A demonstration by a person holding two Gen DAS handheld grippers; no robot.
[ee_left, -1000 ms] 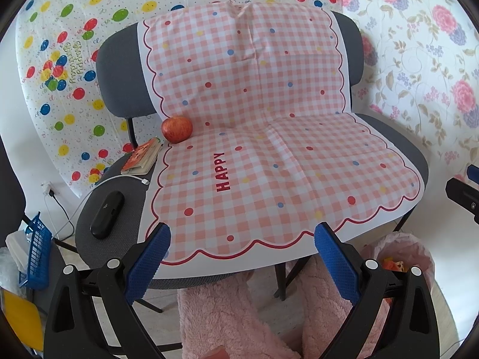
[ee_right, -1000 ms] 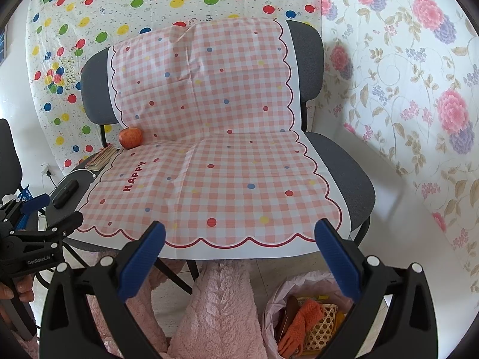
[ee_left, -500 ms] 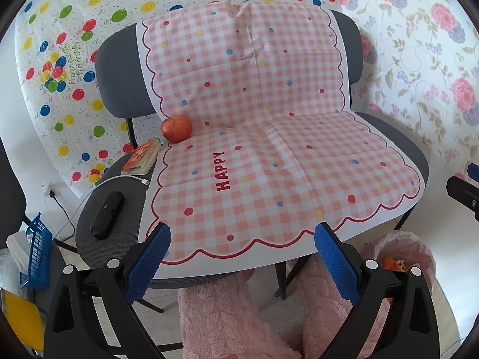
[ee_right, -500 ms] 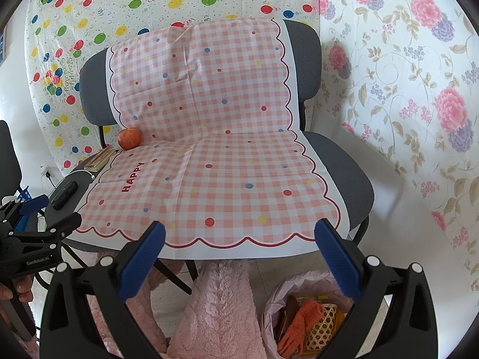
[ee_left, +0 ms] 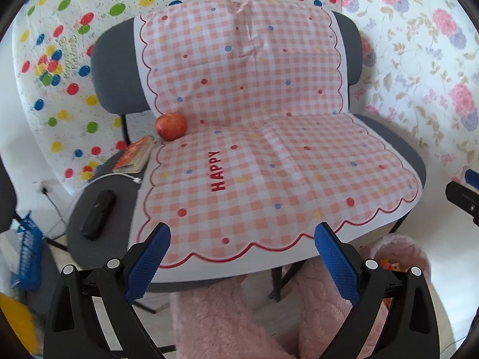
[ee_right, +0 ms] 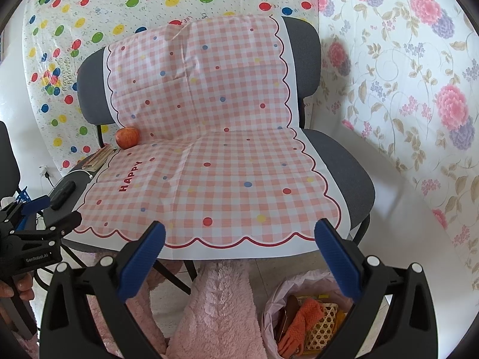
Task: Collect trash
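Observation:
A pink-lined trash bin [ee_right: 302, 314] holding orange scraps and a woven piece stands on the floor below the chair's right front; its rim also shows in the left wrist view [ee_left: 398, 254]. A red apple [ee_left: 171, 126] sits at the back left of the pink checked cloth [ee_left: 269, 155] draped over the grey chairs; it also shows in the right wrist view [ee_right: 127, 137]. My left gripper [ee_left: 242, 257] is open and empty before the cloth's front edge. My right gripper [ee_right: 239, 254] is open and empty above the floor, with the bin to its lower right.
A small book [ee_left: 134, 157], a white cable [ee_left: 119, 176] and a black case [ee_left: 98, 214] lie on the left grey seat. A blue basket [ee_left: 25, 254] stands at far left. Pink fluffy fabric [ee_right: 215, 308] lies under the chair. Papered walls stand behind and right.
Both views have shifted slightly; the chair sits a little higher and closer in the frames. Both grippers stay open and empty.

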